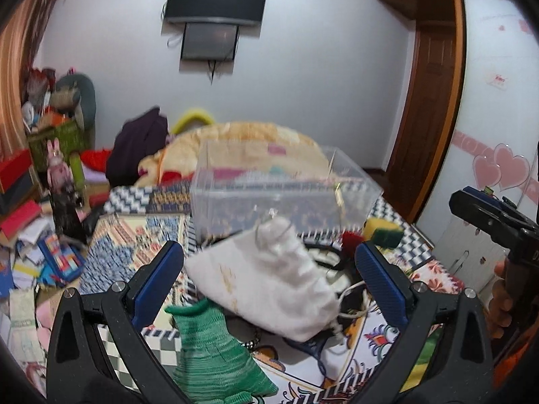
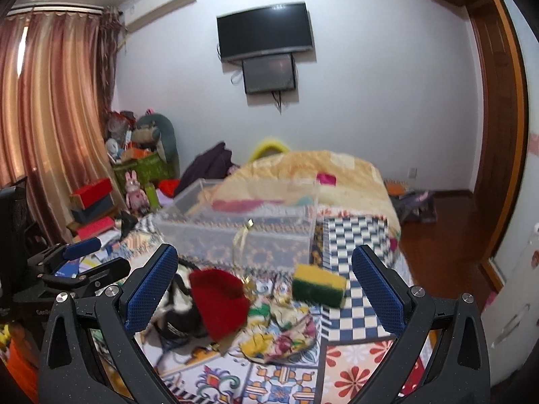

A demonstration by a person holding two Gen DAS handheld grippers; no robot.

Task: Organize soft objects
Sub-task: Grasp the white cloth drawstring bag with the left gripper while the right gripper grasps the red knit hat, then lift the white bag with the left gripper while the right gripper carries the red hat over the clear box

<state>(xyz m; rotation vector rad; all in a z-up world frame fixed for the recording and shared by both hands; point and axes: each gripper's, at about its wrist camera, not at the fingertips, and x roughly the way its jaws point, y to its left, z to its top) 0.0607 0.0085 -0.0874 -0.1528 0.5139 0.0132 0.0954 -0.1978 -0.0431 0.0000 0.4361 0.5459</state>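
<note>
Both tools gape wide and hold nothing. The left tool [image 1: 269,269] frames a white drawstring cloth pouch [image 1: 269,282] at centre frame; the right tool [image 2: 264,277] frames a red fuzzy pouch [image 2: 219,303] and a yellow-green sponge [image 2: 318,284]. All lie on the patterned bedspread [image 2: 353,363] below the clear plastic box [image 2: 235,225], probably their destination.

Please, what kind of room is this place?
Most likely a bedroom in a home. A bed with a patterned cover fills the middle, a TV hangs on the wall, and curtains cover a window. Both grippers are open.
</note>
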